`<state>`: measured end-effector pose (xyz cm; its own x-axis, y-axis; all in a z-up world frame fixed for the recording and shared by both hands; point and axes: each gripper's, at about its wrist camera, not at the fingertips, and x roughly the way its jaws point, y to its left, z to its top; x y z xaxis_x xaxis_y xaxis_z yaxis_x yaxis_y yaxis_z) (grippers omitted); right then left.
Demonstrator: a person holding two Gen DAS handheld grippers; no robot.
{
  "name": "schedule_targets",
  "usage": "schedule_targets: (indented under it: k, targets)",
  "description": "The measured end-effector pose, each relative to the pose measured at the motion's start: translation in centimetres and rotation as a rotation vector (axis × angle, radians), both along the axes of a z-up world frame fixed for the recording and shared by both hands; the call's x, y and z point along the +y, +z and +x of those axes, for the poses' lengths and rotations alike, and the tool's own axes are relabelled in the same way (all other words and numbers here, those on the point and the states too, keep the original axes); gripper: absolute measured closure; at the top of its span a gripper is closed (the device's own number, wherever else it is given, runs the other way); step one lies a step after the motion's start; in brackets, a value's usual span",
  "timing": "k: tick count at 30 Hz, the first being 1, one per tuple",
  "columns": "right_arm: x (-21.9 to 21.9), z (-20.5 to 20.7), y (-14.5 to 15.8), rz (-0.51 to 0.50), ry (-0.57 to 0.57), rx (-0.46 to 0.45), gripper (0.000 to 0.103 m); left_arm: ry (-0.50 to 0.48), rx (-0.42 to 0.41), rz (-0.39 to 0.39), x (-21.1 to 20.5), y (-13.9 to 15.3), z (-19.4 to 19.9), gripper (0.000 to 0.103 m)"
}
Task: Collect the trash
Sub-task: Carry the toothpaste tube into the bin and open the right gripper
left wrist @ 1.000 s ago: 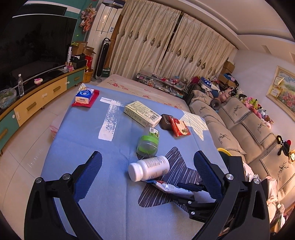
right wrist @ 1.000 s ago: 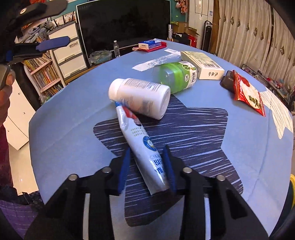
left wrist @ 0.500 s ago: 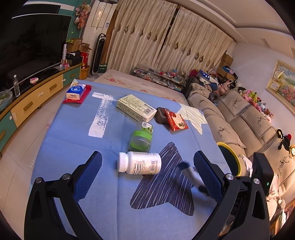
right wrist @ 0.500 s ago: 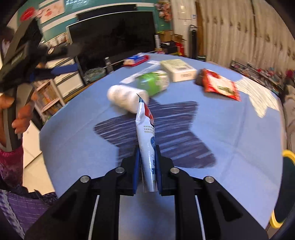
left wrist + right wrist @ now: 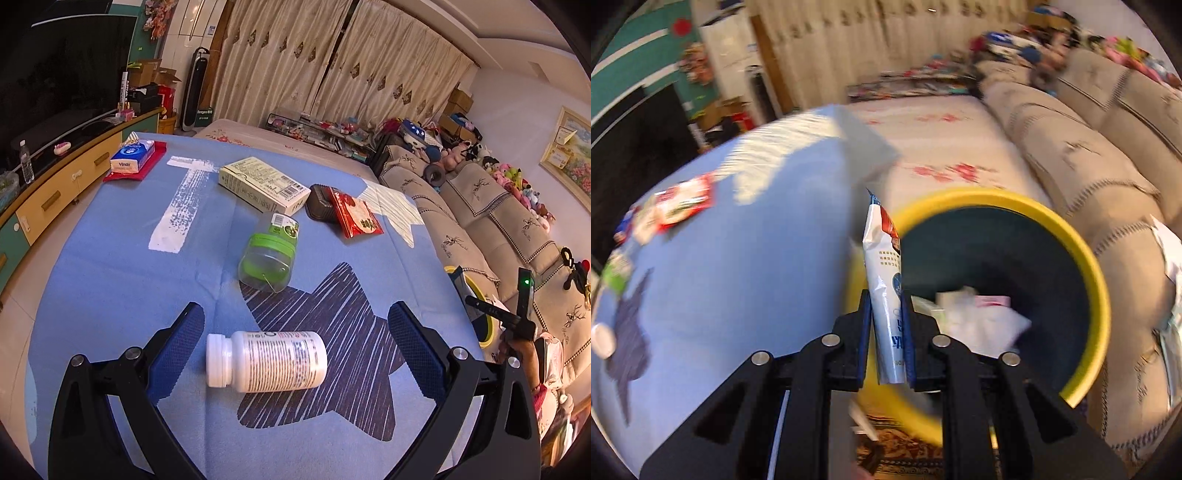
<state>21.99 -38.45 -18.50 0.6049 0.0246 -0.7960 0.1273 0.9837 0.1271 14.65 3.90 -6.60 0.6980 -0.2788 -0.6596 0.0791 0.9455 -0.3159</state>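
The right gripper (image 5: 886, 325) has its fingers closed on a white squeezed toothpaste tube (image 5: 884, 280), which stands upright between them over the yellow-rimmed dark trash bin (image 5: 1097, 280) beside the blue-clothed surface (image 5: 757, 258). The left gripper (image 5: 295, 343) hangs wide open, its fingers either side of a white plastic pill bottle (image 5: 267, 361) lying on the surface, touching neither.

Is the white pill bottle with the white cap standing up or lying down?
Lying down: the white pill bottle rests on its side on the blue tablecloth, cap pointing left.
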Motion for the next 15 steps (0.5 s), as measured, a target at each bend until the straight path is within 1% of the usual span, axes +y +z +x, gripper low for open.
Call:
schedule_targets:
  k: [4, 7, 8, 10, 13, 15]
  targets:
    - [-2.8, 1.1, -2.2, -0.026, -0.080, 0.045, 0.088, -0.003, 0.005, 0.006, -0.3, -0.3, 0.2, 0.005]
    - [-3.7, 1.7, -3.5, -0.042, -0.115, 0.063, 0.082, -0.009, 0.007, 0.007, -0.6, -0.5, 0.3, 0.005]
    - [-4.1, 1.7, -3.7, -0.047, -0.128, 0.064, 0.079, -0.011, 0.008, 0.009, -0.7, -0.5, 0.3, 0.005]
    - [-4.3, 1.5, -3.9, -0.059, -0.142, 0.063, 0.075, -0.014, 0.005, 0.012, -0.9, -0.5, 0.3, 0.005]
    - [-4.0, 0.5, -3.4, -0.095, -0.151, 0.045, 0.074, -0.014, -0.002, 0.021, -1.1, -0.4, 0.0, 0.005]
    - [-3.0, -0.4, -2.6, -0.120, -0.147, 0.018, 0.069, -0.016, -0.002, 0.029, -1.2, -0.5, -0.2, 0.005]
